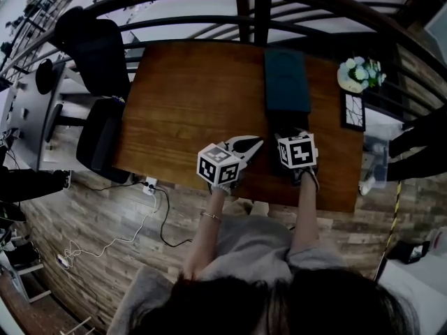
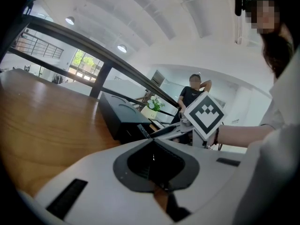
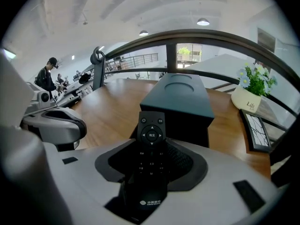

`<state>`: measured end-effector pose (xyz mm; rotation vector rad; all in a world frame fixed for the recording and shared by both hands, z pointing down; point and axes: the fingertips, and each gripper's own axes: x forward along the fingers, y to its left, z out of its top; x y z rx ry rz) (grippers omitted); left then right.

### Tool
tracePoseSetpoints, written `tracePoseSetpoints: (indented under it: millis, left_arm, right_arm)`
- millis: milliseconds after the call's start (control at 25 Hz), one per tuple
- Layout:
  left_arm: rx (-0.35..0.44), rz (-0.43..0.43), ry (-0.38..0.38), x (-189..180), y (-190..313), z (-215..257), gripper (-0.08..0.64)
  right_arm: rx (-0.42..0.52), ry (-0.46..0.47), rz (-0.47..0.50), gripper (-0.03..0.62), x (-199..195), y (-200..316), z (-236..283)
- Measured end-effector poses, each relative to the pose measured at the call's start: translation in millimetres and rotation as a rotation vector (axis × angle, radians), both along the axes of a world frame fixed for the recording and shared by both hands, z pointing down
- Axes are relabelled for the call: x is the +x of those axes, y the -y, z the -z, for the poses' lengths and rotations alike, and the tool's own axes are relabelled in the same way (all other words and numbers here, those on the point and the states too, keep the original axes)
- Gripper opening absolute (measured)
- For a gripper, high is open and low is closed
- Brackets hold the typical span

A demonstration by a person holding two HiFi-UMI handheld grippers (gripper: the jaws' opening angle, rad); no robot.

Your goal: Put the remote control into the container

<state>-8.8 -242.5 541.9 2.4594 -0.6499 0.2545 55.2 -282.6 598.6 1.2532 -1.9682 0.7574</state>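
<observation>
Remote control [image 3: 151,137]: black, slim, clamped lengthwise in the right gripper [image 3: 153,145], button face up.
- Top end sticks out past the jaw tips and aims at the near wall of the container [image 3: 180,100], just short of it.
- Print: white Chinese characters on the round centre key and small captions under the lower keys. A white logo with a line of Chinese characters sits at the bottom end. All of it is too small to read surely.
- Right jaws are closed onto the remote's two long sides, held apart only by its width.

Container: dark teal box with a round recess in its top. It stands on the wooden table [image 1: 188,103], directly ahead of the right gripper.

Left gripper [image 2: 151,143]: jaws pressed together, tips meeting, nothing between them. It hangs over the table's near edge, beside the right gripper, with its tips angled toward it.

Beyond the container, to the right:
- Cream flower pot [image 3: 248,100] lettered "Life", with white and blue blooms.
- Dark picture frame [image 3: 258,130] lying flat, nearer than the pot.

Surroundings: black office chair [image 1: 98,61] at the table's left end.
</observation>
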Motion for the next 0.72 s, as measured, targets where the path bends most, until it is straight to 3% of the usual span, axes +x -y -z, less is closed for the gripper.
tracePoseSetpoints:
  millis: [720]
  left_arm:
    - [-0.057,-0.043,-0.002,10.3,13.5,-15.8,0.003]
  right_arm:
    - [-0.126,-0.058,0.002,0.199,-1.8,7.0,-31.8]
